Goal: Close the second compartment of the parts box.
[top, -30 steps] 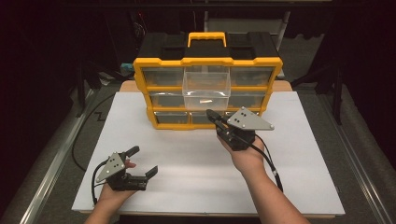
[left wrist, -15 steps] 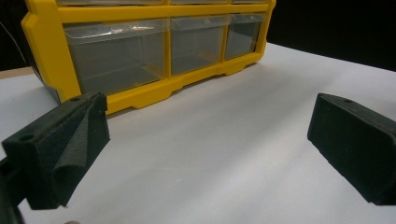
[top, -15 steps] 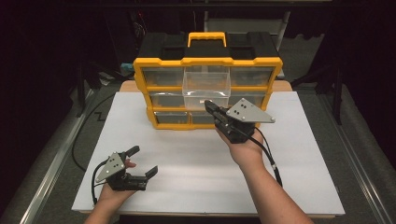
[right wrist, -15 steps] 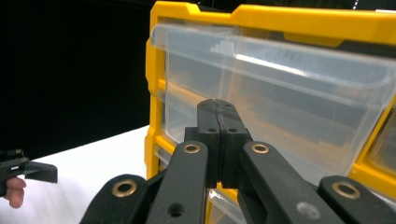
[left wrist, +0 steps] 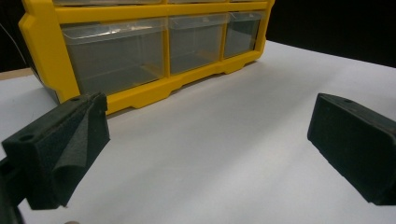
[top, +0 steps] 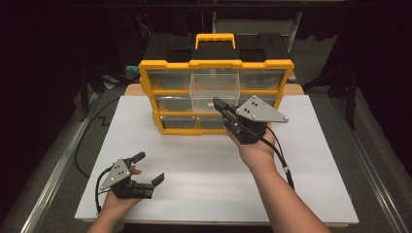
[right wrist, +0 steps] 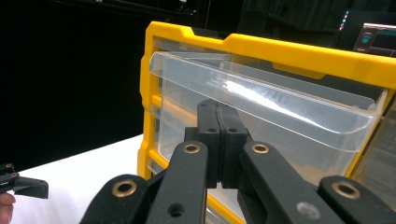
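One yellow drawer cabinet (top: 216, 92) on white tabletop (top: 204, 165), no legible writing, nine clear drawers, middle top drawer (top: 214, 87) protruded, right gripper (top: 218, 104) closed empty at it, left gripper (top: 148, 169) wide open, empty.

Lab: dark rig, white tabletop (top: 194, 160)

Bare forearms, no sleeves, left gripper (top: 145, 175) with black foam-padded jaws, right gripper (top: 219, 105) black with brass-coloured pivot pins, grey three-cornered plates dotted with screws, black cables trailing back.
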Demonstrator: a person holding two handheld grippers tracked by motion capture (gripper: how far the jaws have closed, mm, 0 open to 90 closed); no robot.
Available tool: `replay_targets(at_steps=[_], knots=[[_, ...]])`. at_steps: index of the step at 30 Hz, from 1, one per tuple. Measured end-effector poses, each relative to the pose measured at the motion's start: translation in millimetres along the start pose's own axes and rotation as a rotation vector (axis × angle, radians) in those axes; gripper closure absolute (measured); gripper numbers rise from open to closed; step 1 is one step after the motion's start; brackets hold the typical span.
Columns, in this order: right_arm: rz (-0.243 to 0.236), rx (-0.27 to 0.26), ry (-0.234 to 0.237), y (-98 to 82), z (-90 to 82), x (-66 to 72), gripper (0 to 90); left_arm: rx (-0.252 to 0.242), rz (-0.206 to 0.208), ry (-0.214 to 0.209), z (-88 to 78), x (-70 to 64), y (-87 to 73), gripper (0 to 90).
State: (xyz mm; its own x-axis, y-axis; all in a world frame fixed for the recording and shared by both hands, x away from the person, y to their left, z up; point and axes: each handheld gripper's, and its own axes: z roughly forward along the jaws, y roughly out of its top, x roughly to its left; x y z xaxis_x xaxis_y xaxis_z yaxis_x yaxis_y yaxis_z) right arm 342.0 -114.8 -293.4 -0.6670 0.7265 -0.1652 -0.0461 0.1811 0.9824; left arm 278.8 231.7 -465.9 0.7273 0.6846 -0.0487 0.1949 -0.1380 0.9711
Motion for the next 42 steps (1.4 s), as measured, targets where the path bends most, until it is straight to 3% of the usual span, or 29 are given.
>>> replay_targets(at_steps=[42], knots=[[-0.021, 0.033, -0.062, 1.6, 23.6, -16.2, 90.0, 0.003, -0.003, -0.010, 0.1, 0.0, -0.1, 0.4]])
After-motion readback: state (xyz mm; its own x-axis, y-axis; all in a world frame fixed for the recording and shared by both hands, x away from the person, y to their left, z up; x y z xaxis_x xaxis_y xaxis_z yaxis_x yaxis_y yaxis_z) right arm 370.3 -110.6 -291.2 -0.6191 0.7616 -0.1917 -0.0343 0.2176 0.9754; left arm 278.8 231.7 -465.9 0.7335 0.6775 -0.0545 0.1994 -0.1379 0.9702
